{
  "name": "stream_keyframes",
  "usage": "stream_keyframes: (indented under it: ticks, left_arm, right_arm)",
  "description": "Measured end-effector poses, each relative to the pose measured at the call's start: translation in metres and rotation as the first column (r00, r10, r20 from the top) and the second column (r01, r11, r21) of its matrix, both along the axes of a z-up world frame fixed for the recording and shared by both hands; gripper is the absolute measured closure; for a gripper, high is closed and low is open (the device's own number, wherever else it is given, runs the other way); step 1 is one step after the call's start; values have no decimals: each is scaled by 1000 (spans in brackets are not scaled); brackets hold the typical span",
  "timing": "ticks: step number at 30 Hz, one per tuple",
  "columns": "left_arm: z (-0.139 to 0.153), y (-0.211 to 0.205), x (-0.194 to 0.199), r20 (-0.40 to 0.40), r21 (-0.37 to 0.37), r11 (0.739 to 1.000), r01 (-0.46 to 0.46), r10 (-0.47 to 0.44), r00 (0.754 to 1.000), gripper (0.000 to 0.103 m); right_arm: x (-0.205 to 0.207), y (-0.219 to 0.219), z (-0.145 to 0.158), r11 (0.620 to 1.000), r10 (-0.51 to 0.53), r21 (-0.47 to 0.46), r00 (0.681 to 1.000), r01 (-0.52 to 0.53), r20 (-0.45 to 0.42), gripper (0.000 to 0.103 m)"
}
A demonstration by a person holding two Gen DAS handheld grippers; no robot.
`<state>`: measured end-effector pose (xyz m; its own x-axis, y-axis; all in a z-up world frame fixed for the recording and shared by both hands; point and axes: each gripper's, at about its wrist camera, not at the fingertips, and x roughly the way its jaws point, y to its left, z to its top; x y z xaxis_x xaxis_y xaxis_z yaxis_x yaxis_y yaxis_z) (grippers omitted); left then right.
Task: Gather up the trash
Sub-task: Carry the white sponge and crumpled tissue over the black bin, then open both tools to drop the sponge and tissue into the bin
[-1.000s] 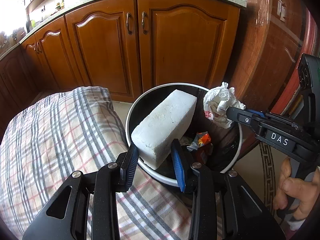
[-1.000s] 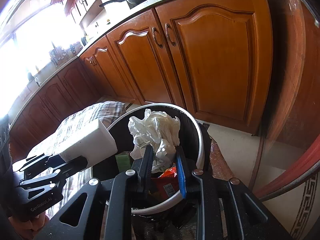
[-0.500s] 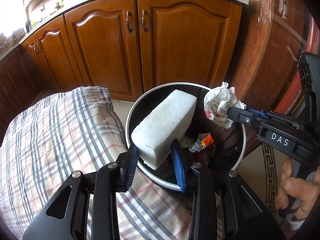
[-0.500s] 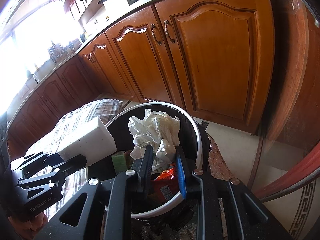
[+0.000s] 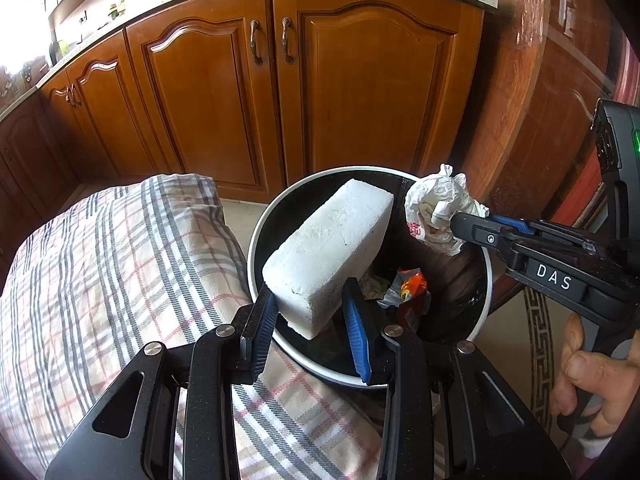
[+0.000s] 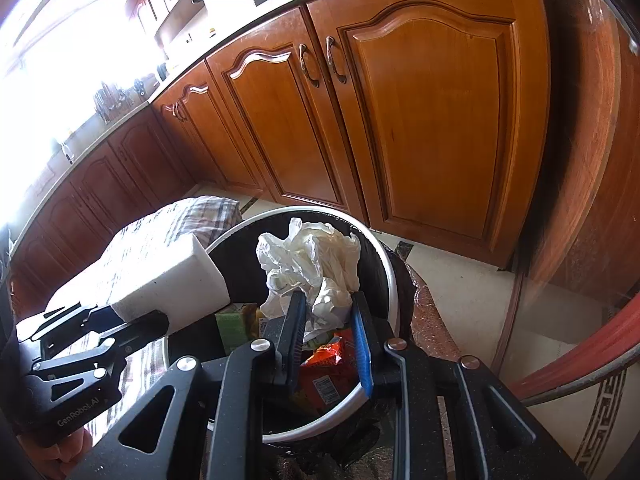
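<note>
My left gripper (image 5: 310, 316) is shut on a white foam block (image 5: 328, 256) and holds it over the round bin with a white rim (image 5: 256, 240) and black liner. My right gripper (image 6: 327, 320) is shut on a crumpled white paper wad (image 6: 310, 258) above the same bin (image 6: 384, 264). In the left wrist view the wad (image 5: 438, 208) hangs over the bin's right side, held by the right gripper (image 5: 466, 222). In the right wrist view the foam block (image 6: 168, 280) sits left of the wad. An orange snack wrapper (image 5: 412, 288) and other trash lie inside the bin.
A plaid cloth-covered cushion (image 5: 112, 272) lies left of the bin. Wooden kitchen cabinets (image 5: 248, 96) stand behind it. A round wooden table edge (image 5: 532, 128) is close on the right. A green carton (image 6: 232, 324) lies in the bin.
Both grippers keep their loads over the bin; the views have shifted only slightly, with the bin a little lower in the left wrist view.
</note>
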<state>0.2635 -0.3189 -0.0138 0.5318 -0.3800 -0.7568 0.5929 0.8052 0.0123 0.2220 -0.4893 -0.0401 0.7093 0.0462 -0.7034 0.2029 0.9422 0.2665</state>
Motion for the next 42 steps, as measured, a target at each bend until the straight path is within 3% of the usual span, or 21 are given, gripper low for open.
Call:
stream_keyframes:
  ticks: [16, 21, 23, 25, 28, 30, 33, 35, 37, 42]
  left_arm:
    - [-2, -1, 4, -22, 2, 1000, 9, -9, 1000, 70]
    - [-2, 1, 6, -36, 8, 1000, 5, -4, 999, 65]
    - [-1, 3, 6, -45, 4, 1000, -1, 2, 999, 52]
    - [1, 8, 6, -42, -8, 1000, -11, 11, 999, 43]
    - [6, 15, 4, -41, -29, 999, -20, 19, 999, 39]
    - [9, 23, 2, -39, -48, 998, -33, 31, 999, 36]
    - [14, 43, -7, -10, -96, 992, -80, 79, 997, 24]
    - [18, 59, -15, 5, -143, 983, -112, 114, 994, 11]
    - [21, 78, -26, 23, -194, 971, -141, 148, 989, 7]
    - [30, 116, -54, 52, -261, 948, -181, 201, 978, 6]
  right_arm:
    - [10, 7, 1, 1000, 4, -18, 1000, -5, -30, 78]
    - [12, 8, 2, 1000, 3, -14, 999, -4, -35, 74]
    - [12, 7, 3, 1000, 4, -5, 999, -4, -36, 67]
    - [11, 6, 4, 1000, 0, 7, 1000, 0, -30, 65]
    - [7, 5, 8, 1000, -6, 23, 1000, 6, -15, 55]
    - [3, 5, 11, 999, -12, 36, 1000, 12, -3, 54]
    - [-9, 7, 17, 997, -24, 78, 999, 21, 40, 34]
    - [-21, 11, 22, 995, -35, 99, 996, 27, 80, 19]
    - [-34, 17, 28, 992, -58, 122, 991, 43, 121, 10]
    - [-61, 40, 41, 988, -86, 141, 977, 59, 195, 6]
